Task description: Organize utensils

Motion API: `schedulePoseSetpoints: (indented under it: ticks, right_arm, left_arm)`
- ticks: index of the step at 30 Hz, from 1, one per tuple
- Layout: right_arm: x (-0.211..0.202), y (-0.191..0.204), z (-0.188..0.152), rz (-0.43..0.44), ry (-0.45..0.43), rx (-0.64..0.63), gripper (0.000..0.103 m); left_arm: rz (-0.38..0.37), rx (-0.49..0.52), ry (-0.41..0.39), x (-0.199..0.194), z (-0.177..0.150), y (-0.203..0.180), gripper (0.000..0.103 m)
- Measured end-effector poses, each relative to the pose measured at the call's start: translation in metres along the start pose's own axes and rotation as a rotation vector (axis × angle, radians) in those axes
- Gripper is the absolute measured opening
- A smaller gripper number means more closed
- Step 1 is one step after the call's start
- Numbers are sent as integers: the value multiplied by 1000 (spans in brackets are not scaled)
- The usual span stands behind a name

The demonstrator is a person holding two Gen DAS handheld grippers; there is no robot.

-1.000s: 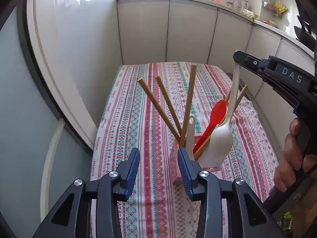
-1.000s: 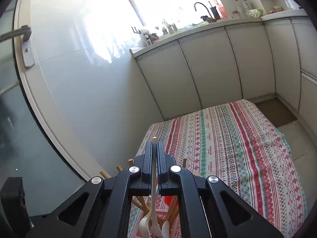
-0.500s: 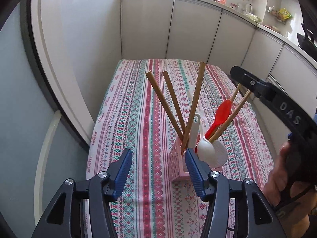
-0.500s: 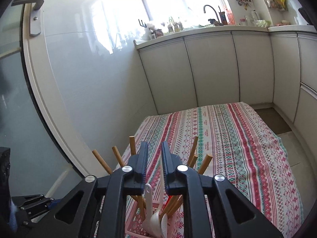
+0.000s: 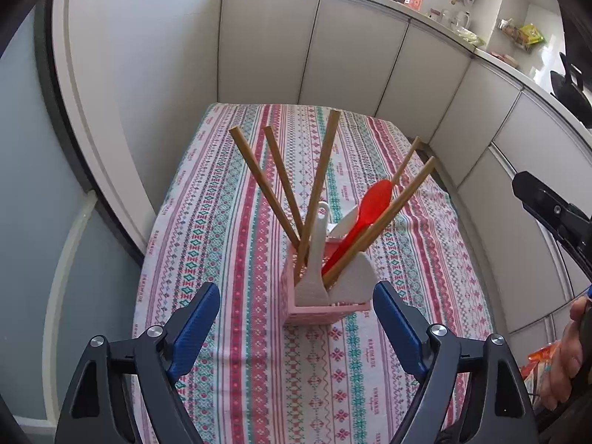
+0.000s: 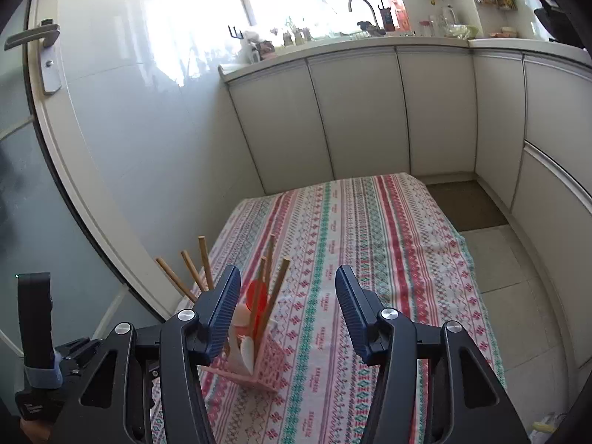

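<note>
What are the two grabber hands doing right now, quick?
Left gripper: open, holding nothing, in front of the pink utensil holder.
Right gripper: open, holding nothing.

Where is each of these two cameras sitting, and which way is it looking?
Left wrist view: rides on the left claw, looking over the pink holder on the striped tablecloth; the person's right hand shows.
Right wrist view: rides on the right claw, facing the kitchen cupboards; the other claw's body shows at left.
Both show the holder and tablecloth.
</note>
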State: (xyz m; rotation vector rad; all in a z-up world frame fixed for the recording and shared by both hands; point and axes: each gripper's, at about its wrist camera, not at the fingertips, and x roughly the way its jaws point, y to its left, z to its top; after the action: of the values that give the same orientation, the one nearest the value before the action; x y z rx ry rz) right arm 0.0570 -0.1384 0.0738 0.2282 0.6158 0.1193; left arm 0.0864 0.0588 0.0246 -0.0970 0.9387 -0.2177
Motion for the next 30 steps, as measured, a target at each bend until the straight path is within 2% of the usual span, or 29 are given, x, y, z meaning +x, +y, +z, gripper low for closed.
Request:
schedulePoseSetpoints:
  ticks: [10, 16, 24, 30]
  right_arm:
    - [-36, -35, -33, -117, 179, 35, 73]
    - [-47, -49, -61, -154, 290, 41, 82]
    - [-54, -44, -73, -169, 352, 18, 85]
    - [-59, -42, -74, -192, 367, 4, 85]
  left_arm:
    - [33, 25, 25, -12, -19, -22, 92]
    - [65, 23, 48, -20, -35, -30, 99]
    - [78, 38, 68, -23, -49, -41, 100]
    - [82, 33, 78, -23, -52, -38, 101]
